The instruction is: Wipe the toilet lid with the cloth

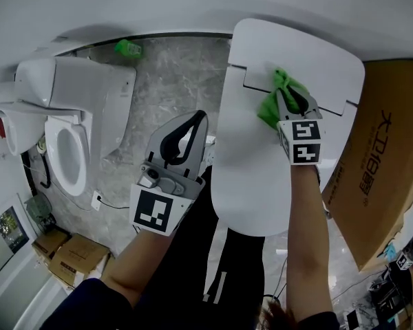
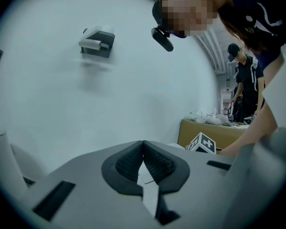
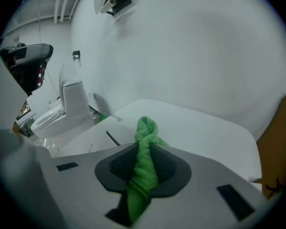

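Observation:
A white toilet lid (image 1: 261, 150) lies flat in front of me, its hinge end at the far side; the right gripper view shows the toilet lid (image 3: 195, 123) ahead of the jaws. My right gripper (image 1: 287, 96) is shut on a green cloth (image 1: 274, 103), pressing it on the lid near the hinge step. The bunched green cloth (image 3: 144, 168) is pinched between the jaws of the right gripper (image 3: 144, 163). My left gripper (image 1: 184, 137) is held off the lid's left edge, above the floor. The jaws of the left gripper (image 2: 143, 162) meet with nothing between them.
A white toilet (image 1: 69, 129) stands at the left on the marble floor (image 1: 172, 81). A green item (image 1: 127, 47) lies by the wall. A large cardboard box (image 1: 378, 163) flanks the lid on the right; smaller boxes (image 1: 65, 253) sit lower left. Another person (image 2: 245, 80) stands behind.

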`<state>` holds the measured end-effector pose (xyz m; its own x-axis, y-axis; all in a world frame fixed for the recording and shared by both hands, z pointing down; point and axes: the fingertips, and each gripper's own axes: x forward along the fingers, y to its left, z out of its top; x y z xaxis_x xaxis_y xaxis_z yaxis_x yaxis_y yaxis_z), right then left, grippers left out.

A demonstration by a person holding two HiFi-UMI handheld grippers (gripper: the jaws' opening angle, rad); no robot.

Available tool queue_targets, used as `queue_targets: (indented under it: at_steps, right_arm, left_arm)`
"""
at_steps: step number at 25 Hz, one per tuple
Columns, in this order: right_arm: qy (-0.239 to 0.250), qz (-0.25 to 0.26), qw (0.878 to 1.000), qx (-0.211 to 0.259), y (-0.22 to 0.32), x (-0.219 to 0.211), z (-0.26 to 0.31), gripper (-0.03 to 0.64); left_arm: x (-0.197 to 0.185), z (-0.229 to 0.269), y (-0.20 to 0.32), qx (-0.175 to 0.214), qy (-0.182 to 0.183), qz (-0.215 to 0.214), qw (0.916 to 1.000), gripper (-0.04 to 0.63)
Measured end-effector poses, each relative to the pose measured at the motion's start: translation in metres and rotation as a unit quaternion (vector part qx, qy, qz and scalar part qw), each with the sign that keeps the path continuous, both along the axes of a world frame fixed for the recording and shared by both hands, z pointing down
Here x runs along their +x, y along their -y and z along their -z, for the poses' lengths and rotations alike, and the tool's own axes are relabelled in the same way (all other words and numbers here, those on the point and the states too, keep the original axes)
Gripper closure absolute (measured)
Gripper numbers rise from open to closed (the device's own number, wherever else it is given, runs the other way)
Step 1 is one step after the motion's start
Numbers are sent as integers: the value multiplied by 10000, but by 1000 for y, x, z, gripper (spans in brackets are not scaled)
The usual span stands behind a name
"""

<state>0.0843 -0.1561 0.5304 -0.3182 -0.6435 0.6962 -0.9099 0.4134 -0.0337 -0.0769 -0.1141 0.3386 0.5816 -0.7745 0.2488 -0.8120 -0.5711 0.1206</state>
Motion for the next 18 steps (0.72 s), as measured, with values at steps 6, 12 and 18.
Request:
queue_targets:
  at_steps: [6, 12, 18]
  right_arm:
    - [-215, -203, 9995, -55, -15, 56, -1, 535]
    - [-540, -499, 9972, -137, -27, 118, -5, 535]
    - [-831, -653, 9943, -152, -39, 168, -9, 534]
  left_arm:
    - [25, -2, -5, 0, 10, -175, 9998, 577]
    - [40, -5, -7, -5, 36, -273, 9996, 577]
    - [48, -6, -11, 7, 64, -334, 9994, 577]
